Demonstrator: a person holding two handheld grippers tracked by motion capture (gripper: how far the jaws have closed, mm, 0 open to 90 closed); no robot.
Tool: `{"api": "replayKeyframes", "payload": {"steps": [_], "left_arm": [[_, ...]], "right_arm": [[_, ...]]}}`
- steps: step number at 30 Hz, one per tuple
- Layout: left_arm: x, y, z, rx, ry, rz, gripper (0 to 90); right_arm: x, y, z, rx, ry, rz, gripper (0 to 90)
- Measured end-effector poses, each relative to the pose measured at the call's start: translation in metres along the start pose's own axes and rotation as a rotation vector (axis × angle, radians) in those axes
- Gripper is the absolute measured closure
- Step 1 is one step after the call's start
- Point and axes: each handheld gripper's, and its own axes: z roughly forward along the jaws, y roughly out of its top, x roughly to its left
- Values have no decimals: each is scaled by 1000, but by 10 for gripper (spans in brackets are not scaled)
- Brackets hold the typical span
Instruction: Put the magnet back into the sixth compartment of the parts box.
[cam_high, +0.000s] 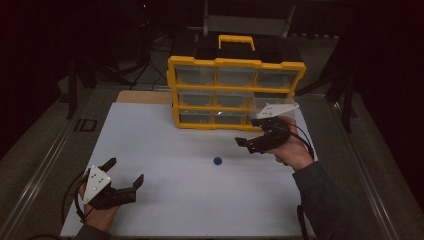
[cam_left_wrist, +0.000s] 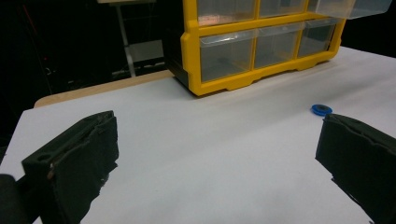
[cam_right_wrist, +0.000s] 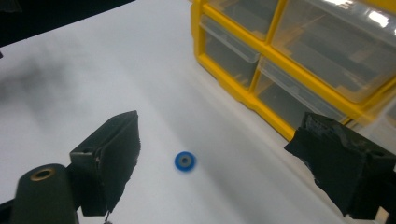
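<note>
The right gripper (cam_high: 248, 134) hangs released, jaws wide apart, at the right centre of the high view, just in front of the yellow drawer cabinet (cam_high: 235, 92); the small blue ring (cam_high: 217, 160) lies flat on the white desk (cam_high: 165, 150) near the middle of that frame, a little below and left of the gripper, touching nothing. In the right gripper view the blue ring (cam_right_wrist: 185, 161) sits between the two black jaws, nearer the left one, in the lower centre of the frame; this looks like the approach to a pick.

To do it well, the person should shift the gripper until the ring lies midway between the jaws, lower until the tips nearly meet the desk, then close slowly on the rim; the ring is low and flat, so a high or slanted grip would likely skid over it or flick it away. One drawer (cam_high: 272, 107) at the cabinet's right stands pulled out behind the hand, probably the destination.

The left gripper (cam_high: 124, 177) rests released at the lower left of the high view, well apart from the ring.
</note>
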Motion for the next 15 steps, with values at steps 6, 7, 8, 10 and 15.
{"api": "replayKeyframes", "payload": {"steps": [6, 7, 8, 10, 15], "left_arm": [[1, 0, -1, -1, 5, -1, 0], [0, 0, -1, -1, 6, -1, 0], [0, 0, 0, -1, 6, 1, 0], [0, 0, 0, 1, 5, 1, 0], [0, 0, 0, 0, 7, 0, 0]], "right_arm": [[4, 1, 5, 21, 18, -20, 136], [5, 1, 6, 28, 21, -25, 136], [6, 2, 7, 32, 25, -27, 136], [8, 2, 9, 40, 29, -36, 137], [10, 3, 13, 62, 34, -49, 137]]}}
